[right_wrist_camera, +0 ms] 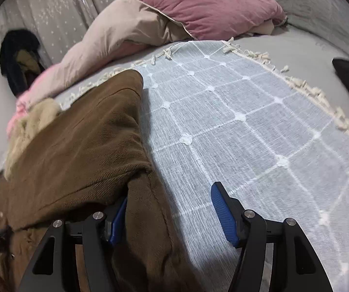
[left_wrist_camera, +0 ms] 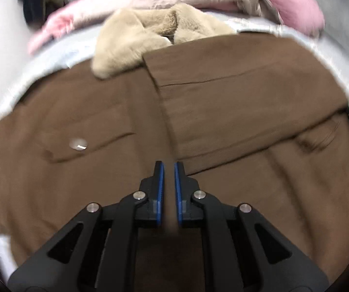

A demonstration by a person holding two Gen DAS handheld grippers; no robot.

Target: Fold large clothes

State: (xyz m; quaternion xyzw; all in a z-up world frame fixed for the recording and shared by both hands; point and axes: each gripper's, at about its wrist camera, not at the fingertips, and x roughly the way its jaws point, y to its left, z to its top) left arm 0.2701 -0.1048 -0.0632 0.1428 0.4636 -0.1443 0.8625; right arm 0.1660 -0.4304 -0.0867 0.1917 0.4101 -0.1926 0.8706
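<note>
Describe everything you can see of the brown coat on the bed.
The brown coat is a heavy, woolly-looking garment with a beige fur collar, lying flat on a light checked throw. One sleeve is folded across its front, and a pale button shows beside a slanted pocket. The left tool is shut over its middle; an edge lies between the right tool's open jaws.

Grey bed (right_wrist_camera: 296, 48) under blue throw (right_wrist_camera: 235, 121), pink duvet (right_wrist_camera: 125, 31).
</note>
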